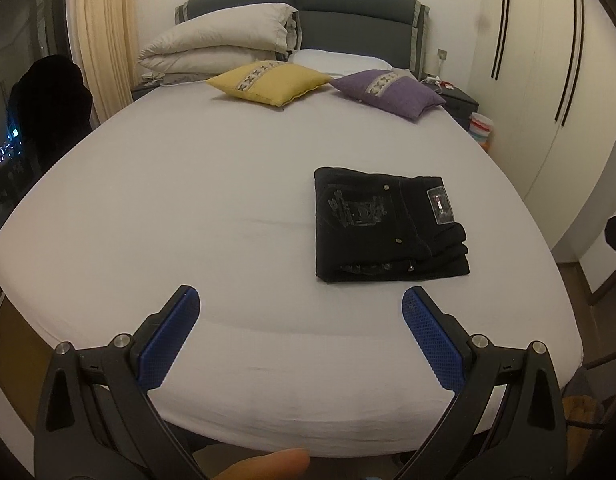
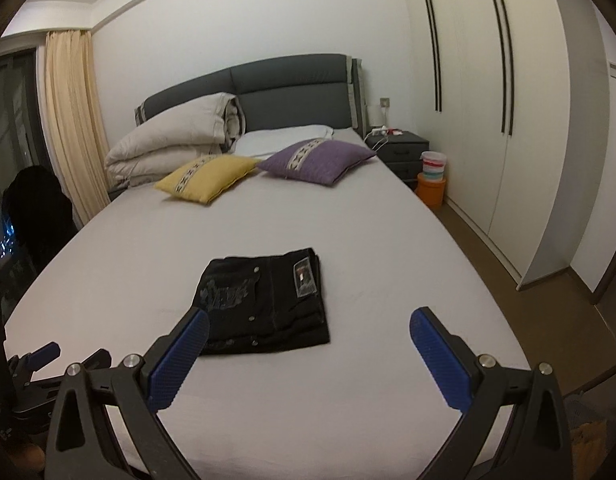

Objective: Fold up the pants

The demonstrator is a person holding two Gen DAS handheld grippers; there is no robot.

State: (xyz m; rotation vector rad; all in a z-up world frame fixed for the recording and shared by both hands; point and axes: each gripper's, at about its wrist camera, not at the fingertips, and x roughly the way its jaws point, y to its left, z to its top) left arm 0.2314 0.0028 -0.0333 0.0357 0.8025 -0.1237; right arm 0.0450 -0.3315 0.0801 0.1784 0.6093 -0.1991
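A pair of black pants (image 1: 390, 226) is lying folded into a compact, roughly square bundle on the pale grey sheet of a bed (image 1: 188, 200). The bundle is sitting toward the foot of the mattress, with a back pocket, a few metal rivets and a small rectangular label facing up. In the right wrist view the same pants (image 2: 264, 308) are lying just beyond the fingertips.

The left gripper (image 1: 300, 300) is hanging above the foot of the bed, its two blue-padded fingers spread wide apart and holding nothing; the pants are lying ahead of it and off to its right, not touching it. A fingertip of the person's hand (image 1: 268, 466) is showing at the bottom edge. The right gripper (image 2: 308, 322) is likewise hovering over the sheet with its blue pads well apart and nothing between them; its left finger is overlapping the near corner of the pants in the view, but I cannot tell whether it is touching them. The left gripper (image 2: 48, 354) is also peeking in at the lower left of that view.

At the head of the bed, a yellow cushion (image 1: 268, 82) and a purple cushion (image 1: 388, 90) are lying side by side, with a folded beige duvet (image 1: 220, 40) stacked behind the yellow one against a dark headboard (image 1: 348, 4). A white wardrobe (image 2: 488, 100) is standing along the right wall.
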